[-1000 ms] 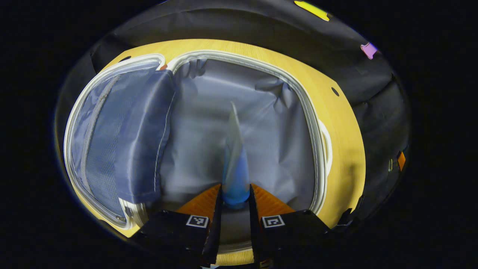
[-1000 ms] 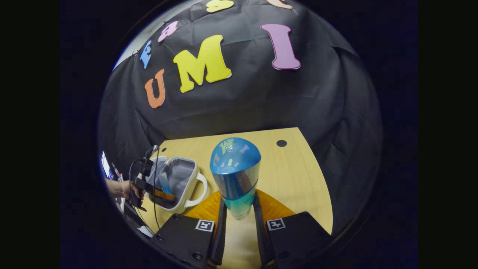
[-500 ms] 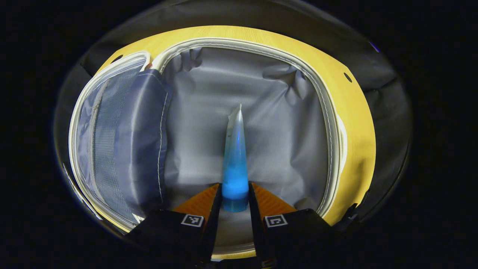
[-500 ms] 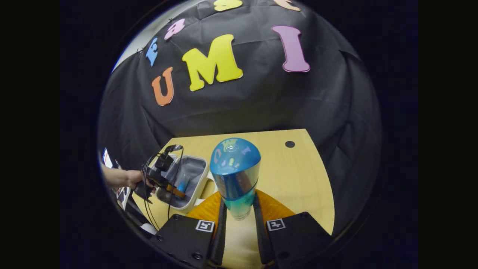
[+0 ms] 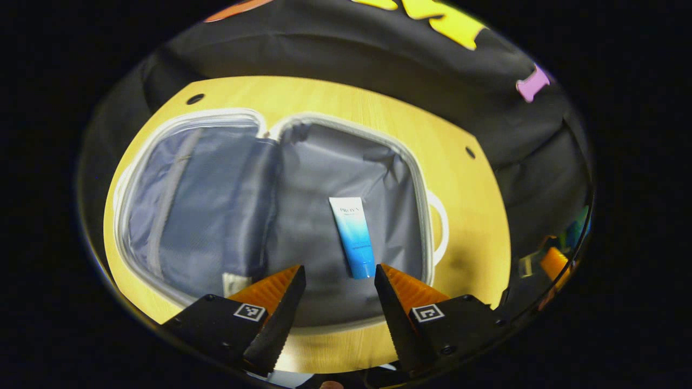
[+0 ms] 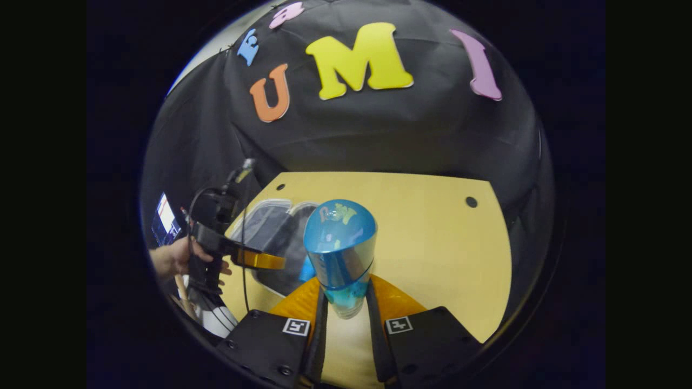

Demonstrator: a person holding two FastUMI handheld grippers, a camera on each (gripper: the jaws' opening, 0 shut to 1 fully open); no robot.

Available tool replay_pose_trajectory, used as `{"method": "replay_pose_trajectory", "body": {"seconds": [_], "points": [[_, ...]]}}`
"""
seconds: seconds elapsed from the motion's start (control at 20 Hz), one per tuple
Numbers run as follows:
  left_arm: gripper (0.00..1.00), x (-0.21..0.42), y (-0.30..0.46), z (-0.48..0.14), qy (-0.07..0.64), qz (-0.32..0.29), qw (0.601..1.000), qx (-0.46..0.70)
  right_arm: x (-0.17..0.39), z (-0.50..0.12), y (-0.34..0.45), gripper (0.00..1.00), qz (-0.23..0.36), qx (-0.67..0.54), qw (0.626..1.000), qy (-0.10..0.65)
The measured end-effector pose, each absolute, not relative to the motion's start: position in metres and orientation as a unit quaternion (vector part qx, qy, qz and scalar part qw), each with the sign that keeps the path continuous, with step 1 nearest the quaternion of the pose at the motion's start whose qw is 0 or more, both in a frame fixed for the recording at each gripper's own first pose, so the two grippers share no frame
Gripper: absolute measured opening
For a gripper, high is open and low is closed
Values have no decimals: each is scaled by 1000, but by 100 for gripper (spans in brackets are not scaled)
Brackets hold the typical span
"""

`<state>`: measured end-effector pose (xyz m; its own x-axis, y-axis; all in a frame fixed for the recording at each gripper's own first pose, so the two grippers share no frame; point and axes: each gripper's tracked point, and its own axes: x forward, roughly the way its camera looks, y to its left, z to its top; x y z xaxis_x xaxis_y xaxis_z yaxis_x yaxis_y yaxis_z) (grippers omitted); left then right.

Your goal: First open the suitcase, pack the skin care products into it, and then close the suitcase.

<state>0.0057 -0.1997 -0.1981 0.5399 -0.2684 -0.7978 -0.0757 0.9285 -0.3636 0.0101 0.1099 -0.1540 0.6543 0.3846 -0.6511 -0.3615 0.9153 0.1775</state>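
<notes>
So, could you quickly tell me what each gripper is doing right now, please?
Left gripper: open, above the tube lying in the suitcase.
Right gripper: shut on the blue bottle.

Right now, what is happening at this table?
A person is packing skin care products into an open suitcase on the table. The left gripper is open above a tube lying inside it. The right gripper holds a blue bottle, not yet packed.
</notes>
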Motion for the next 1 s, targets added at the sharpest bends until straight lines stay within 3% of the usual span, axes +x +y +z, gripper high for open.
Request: {"method": "replay_pose_trajectory", "body": {"seconds": [0.1,0.15,0.3,0.55,0.75,1.0], "points": [[87,-14,-181,-173,440,-53,870,-215,23,-174,151,34,215,19,894,392],[98,-24,-169,-169,431,-41,873,-224,30,-187,171,31,220,23,886,406],[98,-59,-139,-165,413,-17,876,-249,53,-238,213,34,208,10,867,453],[99,-105,-92,-176,401,23,874,-274,60,-306,221,34,132,5,838,529],[99,-131,-76,-188,410,37,859,-305,59,-319,219,31,75,-6,821,567],[99,-127,-65,-187,400,38,858,-320,55,-336,214,34,16,8,794,608]]}}
